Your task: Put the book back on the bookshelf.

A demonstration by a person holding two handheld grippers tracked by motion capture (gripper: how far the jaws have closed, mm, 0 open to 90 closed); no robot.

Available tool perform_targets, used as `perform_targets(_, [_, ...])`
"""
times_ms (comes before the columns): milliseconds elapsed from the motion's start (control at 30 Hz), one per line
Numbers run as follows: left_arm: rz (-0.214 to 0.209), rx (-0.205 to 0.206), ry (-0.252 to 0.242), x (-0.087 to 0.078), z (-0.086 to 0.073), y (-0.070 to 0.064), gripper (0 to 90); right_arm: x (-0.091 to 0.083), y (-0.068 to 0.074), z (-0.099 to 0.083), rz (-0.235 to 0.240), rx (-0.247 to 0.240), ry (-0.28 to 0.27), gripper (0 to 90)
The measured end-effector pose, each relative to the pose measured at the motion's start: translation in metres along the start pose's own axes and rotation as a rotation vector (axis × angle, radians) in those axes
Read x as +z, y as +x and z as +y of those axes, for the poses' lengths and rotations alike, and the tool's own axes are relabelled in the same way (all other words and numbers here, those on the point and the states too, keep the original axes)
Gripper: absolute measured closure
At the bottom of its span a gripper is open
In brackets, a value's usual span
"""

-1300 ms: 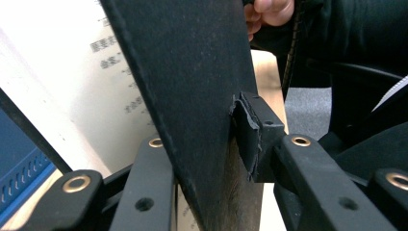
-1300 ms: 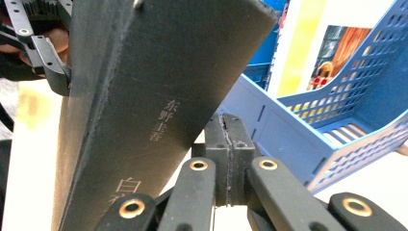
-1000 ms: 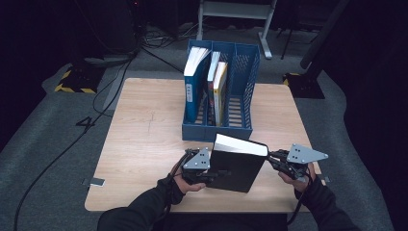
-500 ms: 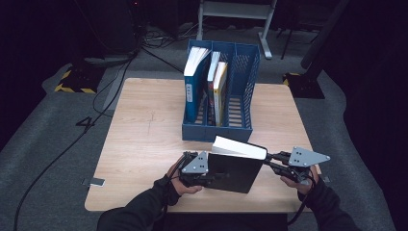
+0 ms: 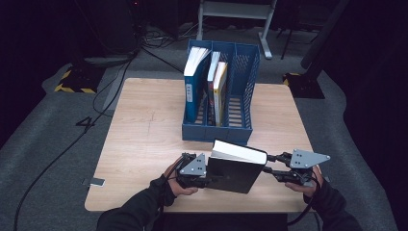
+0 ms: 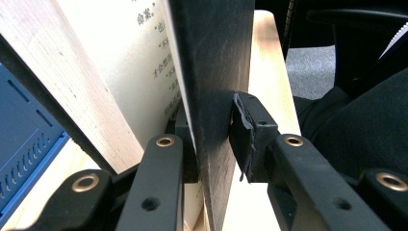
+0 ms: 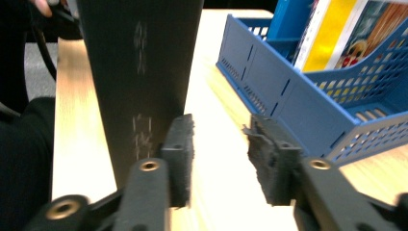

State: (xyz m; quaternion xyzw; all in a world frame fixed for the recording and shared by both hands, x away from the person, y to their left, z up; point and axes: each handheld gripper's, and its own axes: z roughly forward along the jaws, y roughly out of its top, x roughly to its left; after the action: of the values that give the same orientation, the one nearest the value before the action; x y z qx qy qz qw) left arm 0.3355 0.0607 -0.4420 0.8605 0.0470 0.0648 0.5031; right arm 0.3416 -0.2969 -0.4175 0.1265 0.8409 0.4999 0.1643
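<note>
A: The left gripper [image 6: 211, 139] is clamped on the black cover of the thick black hardback book [image 5: 236, 169], which stands at the near edge of the light wooden table [image 5: 144, 125], just before the blue plastic file rack [image 5: 219, 127].

B: The right gripper [image 7: 219, 144] stands open beside the spine. The book looks stiff and heavy, and its loose pages may splay; gripping both covers near the spine seems safest.
</note>
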Motion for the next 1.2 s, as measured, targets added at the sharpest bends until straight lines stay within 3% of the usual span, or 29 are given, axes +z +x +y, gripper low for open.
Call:
perform_targets(167, [-0.021, -0.005, -0.003, 0.000, -0.001, -0.001, 75.3, -0.001, 0.002, -0.005, 0.040, 0.012, 0.015, 54.3])
perform_targets(400, [-0.022, -0.015, -0.007, 0.000, -0.002, -0.004, 75.7, 0.000, 0.010, -0.006, 0.108, -0.015, 0.070, 46.1])
perform_targets(533, [-0.025, -0.024, -0.004, 0.001, -0.003, -0.005, 75.9, 0.004, 0.016, -0.004, 0.120, -0.006, 0.059, 38.3])
perform_targets(600, [-0.021, -0.021, -0.001, 0.001, -0.003, -0.005, 75.7, 0.008, 0.021, 0.000, 0.132, 0.004, 0.030, 40.9])
perform_targets(800, [-0.015, -0.026, 0.004, 0.003, -0.005, -0.006, 73.9, 0.018, 0.031, 0.008, 0.135, -0.004, 0.013, 39.3])
perform_targets(1033, [-0.015, -0.027, 0.062, 0.005, -0.011, -0.006, 68.0, 0.028, 0.032, 0.022, 0.108, 0.020, -0.034, 41.4])
perform_targets(1200, [0.001, -0.043, 0.177, 0.005, -0.026, -0.003, 62.7, 0.026, 0.032, 0.032, 0.099, 0.012, -0.053, 40.7])
